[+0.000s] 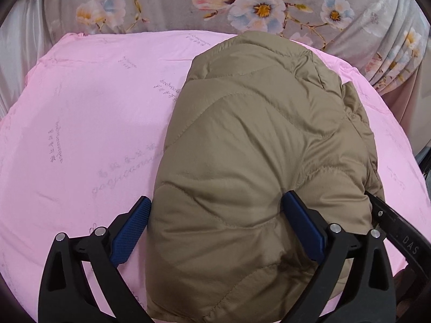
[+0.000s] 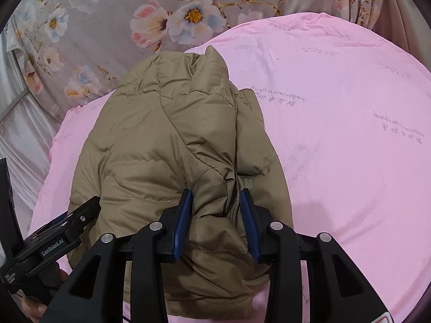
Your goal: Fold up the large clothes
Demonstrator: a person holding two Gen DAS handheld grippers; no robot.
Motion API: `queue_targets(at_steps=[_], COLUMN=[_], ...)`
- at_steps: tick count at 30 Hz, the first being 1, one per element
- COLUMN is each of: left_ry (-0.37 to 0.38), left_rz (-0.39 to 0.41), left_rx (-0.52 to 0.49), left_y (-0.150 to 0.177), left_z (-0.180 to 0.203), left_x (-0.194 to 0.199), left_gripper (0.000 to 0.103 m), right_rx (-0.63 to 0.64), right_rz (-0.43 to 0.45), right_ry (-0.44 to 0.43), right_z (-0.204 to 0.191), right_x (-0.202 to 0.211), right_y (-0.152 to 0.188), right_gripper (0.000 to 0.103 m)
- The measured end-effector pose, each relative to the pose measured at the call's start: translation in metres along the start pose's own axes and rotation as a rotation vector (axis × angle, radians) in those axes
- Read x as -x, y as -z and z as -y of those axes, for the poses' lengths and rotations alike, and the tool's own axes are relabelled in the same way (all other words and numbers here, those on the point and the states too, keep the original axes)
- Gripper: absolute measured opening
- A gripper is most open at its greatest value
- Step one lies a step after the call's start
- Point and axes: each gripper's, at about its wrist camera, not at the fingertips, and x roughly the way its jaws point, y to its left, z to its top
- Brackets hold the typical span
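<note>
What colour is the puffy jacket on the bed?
The jacket is plain khaki tan with wavy quilted stitching, seen best in the left wrist view.

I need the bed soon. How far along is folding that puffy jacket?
Mostly done: the tan quilted puffer jacket already lies as a compact bundle on the pink printed sheet. In hand: the right tool pinches a bunched edge, while the left tool straddles the near end, jaws wide. Left: release it and neaten that bunched edge.
</note>
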Motion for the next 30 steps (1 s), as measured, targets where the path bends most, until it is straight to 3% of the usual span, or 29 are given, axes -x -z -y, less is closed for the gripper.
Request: queue_targets(at_steps=[9,14,18,24,30], left_ry=[0.008,-0.071,-0.086,-0.106,-0.130], left_rz=[0.026,0.075,0.087,0.065,0.018], left_rx=[0.016,-0.047,-0.056,-0.067,-0.124], left_y=[0.008,0.012,0.013,0.009,-0.007], left_z=[-0.003,0.009,0.010,0.011,0.021], left_x=[-0.012,-0.009,-0.009,-0.007,0.016], left_gripper=[0.098,0.098,0.098,0.098,0.097], right_rx=[0.018,0.022,0.024,0.017,-0.012], right_rz=[0.032,0.045,0.049,0.032,-0.039], right_ry=[-0.005,-0.009,-0.012,-0.007,0.001], right_z=[0.003,0.003,0.004,0.004,0.006], right_x=[-0.007,-0.009,-0.010,-0.009,0.007], right_y=[0.007,0.010,0.011,0.010,-0.006], right_gripper=[0.036,0.036,0.036,0.036,0.045])
